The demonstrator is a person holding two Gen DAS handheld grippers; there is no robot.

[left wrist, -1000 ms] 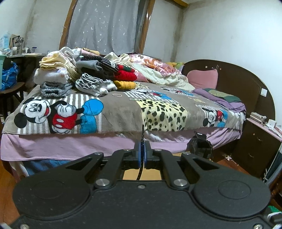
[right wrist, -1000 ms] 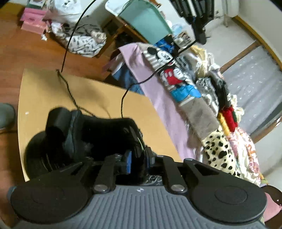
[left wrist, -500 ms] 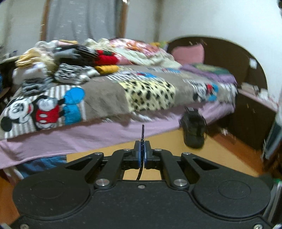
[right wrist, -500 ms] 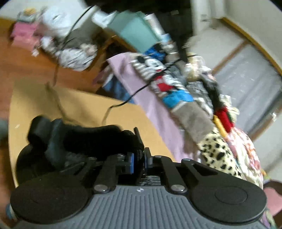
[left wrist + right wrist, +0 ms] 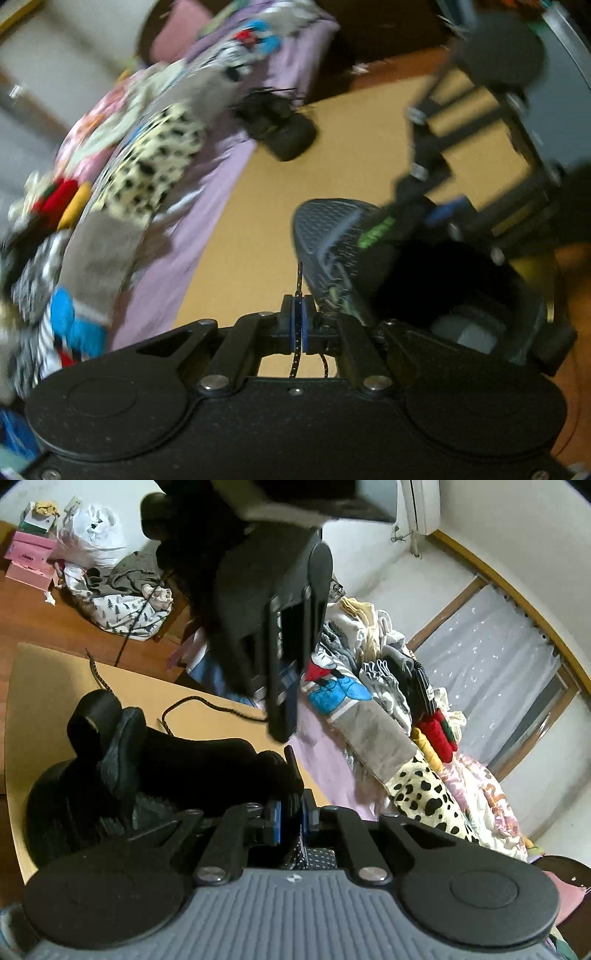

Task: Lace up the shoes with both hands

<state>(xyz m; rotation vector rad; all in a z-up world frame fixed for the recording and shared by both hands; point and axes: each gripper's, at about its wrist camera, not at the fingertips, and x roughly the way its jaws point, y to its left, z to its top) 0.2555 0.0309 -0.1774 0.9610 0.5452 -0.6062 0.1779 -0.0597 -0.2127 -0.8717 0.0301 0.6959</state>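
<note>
The left gripper (image 5: 297,320) has its jaws closed on the black shoelace (image 5: 299,275), low in the left wrist frame beside the near shoe (image 5: 332,236). On the tan desk (image 5: 48,686), the right gripper (image 5: 290,818) clamps that shoe's tongue (image 5: 290,764) at lower centre.

My left camera's picture is smeared. The bed (image 5: 155,155) from nine to twelve o'clock is streaky, and the far black shoe (image 5: 280,125) is fuzzy. Only my left hand-held gripper (image 5: 297,325) at six o'clock looks sharp. My right camera's picture is clear and brighter. Soft light glows through the curtain (image 5: 491,686) at three o'clock. The black shoe (image 5: 155,771) near me is so dark I can hardly see its shape. Both pictures bend round at the edges, with black corners.
</note>
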